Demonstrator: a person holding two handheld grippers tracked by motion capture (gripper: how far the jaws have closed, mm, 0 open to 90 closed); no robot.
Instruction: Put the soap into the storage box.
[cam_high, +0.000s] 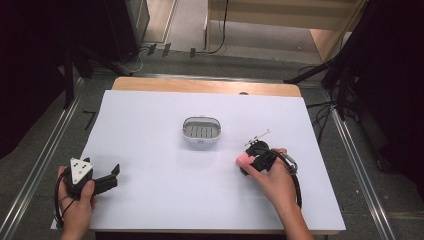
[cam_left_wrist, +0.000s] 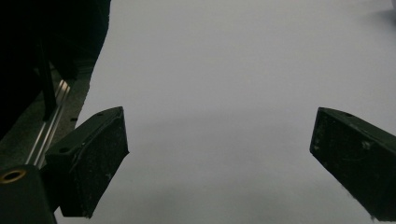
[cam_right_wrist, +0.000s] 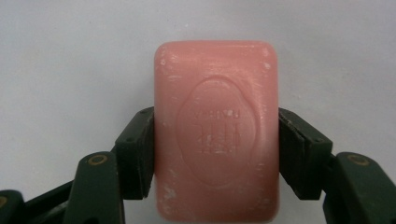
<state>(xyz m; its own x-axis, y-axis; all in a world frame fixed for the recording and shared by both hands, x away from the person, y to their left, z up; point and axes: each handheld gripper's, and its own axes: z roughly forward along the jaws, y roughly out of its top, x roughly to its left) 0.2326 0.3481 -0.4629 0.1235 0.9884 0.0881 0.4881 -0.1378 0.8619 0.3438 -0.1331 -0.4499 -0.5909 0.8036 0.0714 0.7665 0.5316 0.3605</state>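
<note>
right claw (cam_right_wrist: 217, 149): clamped on pink soap bar (cam_right_wrist: 217, 130), oval stamp on its face, near-right of grey soap dish (cam_high: 201, 131) | left claw (cam_left_wrist: 219, 163): spread wide, near-left of dish

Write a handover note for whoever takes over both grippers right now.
Right gripper: shut on the pink soap bar, jaws pressing its two long sides, low over the white sheet at the table's right.
Left gripper: open, holding nothing, resting at the near left of the sheet.
Soap dish: grey slotted tray in a white shell, mid-table, nothing in it, beyond and left of the soap.
Done: soap gripped.
Left, probably: carry the soap to the dish, set it on the slotted tray, open the jaws. The left gripper may need to steady the dish.
</note>
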